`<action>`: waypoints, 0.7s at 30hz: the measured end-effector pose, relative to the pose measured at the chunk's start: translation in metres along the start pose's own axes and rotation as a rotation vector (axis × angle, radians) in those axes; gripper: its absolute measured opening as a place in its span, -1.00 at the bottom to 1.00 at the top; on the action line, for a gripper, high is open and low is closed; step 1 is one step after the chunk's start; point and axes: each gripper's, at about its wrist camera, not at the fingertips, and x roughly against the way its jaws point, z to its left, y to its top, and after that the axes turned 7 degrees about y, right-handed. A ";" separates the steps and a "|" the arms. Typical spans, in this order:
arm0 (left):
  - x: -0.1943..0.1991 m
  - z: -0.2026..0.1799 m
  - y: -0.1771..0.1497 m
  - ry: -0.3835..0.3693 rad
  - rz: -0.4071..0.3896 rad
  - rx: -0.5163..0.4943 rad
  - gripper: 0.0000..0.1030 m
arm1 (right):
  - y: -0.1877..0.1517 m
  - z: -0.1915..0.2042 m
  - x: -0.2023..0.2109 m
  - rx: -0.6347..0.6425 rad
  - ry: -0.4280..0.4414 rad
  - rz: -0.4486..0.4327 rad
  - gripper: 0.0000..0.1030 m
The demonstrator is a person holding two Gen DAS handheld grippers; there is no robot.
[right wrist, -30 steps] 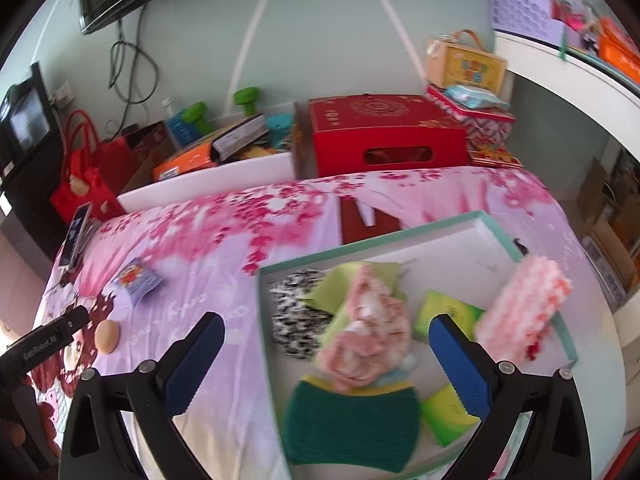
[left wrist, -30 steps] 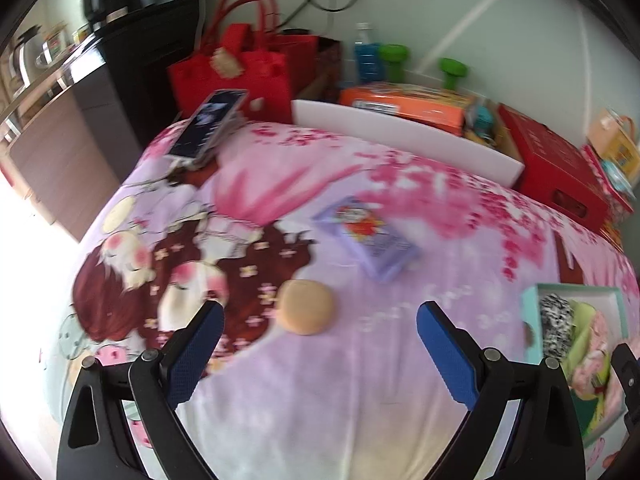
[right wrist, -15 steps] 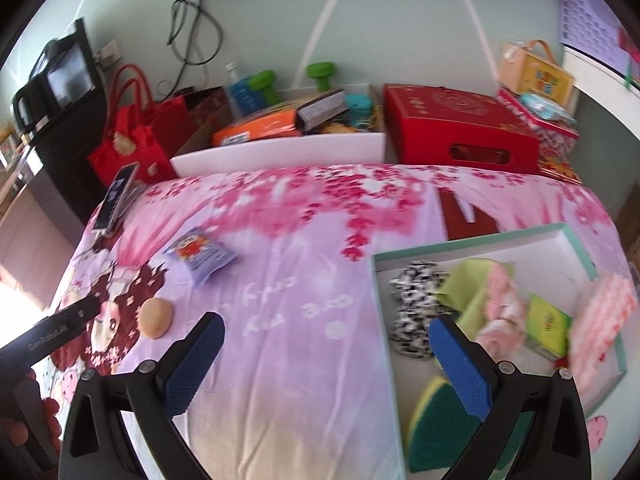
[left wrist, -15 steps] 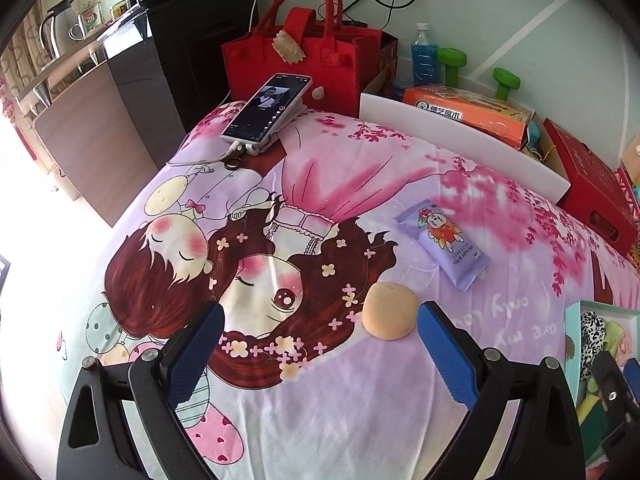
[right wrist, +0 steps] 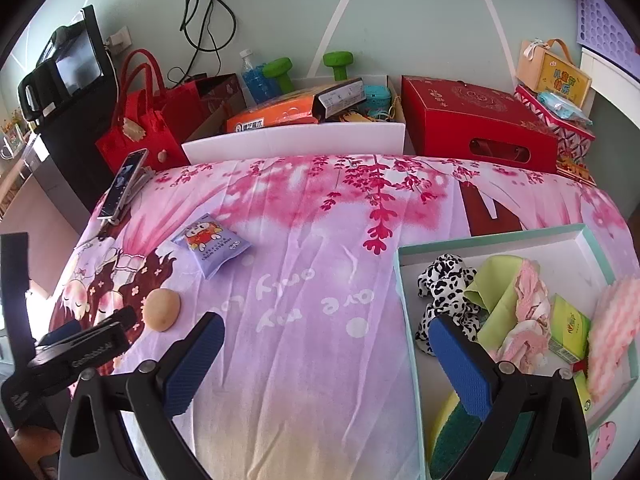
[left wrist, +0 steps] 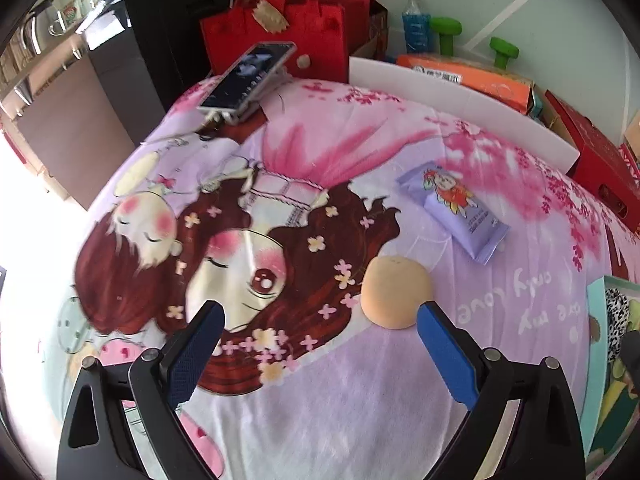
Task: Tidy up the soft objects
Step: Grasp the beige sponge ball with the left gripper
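A big soft bed sheet (left wrist: 320, 420) covers the whole top. It is thin cloth, pink and purple, wrinkly, with a cartoon girl with dark red hair and pink flowers printed on it.

A flat box with pale green walls and a white floor (right wrist: 492, 236) sits on the sheet at the right. It looks like stiff card. Inside it lie a fuzzy black and white spotted cloth (right wrist: 444, 276), a smooth light green cloth (right wrist: 496, 276), a crumpled pink cloth (right wrist: 528, 308), a fluffy pink thing (right wrist: 612, 332), a small green packet (right wrist: 568, 328) and a rough dark green sponge (right wrist: 452, 444).

The left gripper (left wrist: 318, 316) is black plastic with bumpy blue pads. Its jaws stand wide apart and hold nothing. The right gripper (right wrist: 326, 332) looks the same, wide open with nothing in it, and its right pad hangs over the left edge of the box.

A shiny purple plastic packet with a cartoon picture (left wrist: 464, 210) lies flat on the sheet, past the ball.

A round, smooth, peach-coloured squishy ball (left wrist: 394, 296) sits on the sheet, outside the box. In the left wrist view it is just in front of the left gripper's right pad, near the tip, and not between the pads.
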 end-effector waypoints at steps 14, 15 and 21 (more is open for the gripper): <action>-0.026 -0.021 0.000 -0.049 0.016 -0.053 0.88 | 0.001 0.005 -0.013 0.017 0.019 -0.010 1.00; -0.027 -0.022 0.001 -0.055 0.018 -0.058 0.88 | 0.001 0.007 -0.016 0.023 0.029 -0.013 1.00; -0.031 -0.030 0.001 -0.070 0.035 -0.095 0.67 | 0.002 0.018 -0.028 0.044 0.066 -0.018 1.00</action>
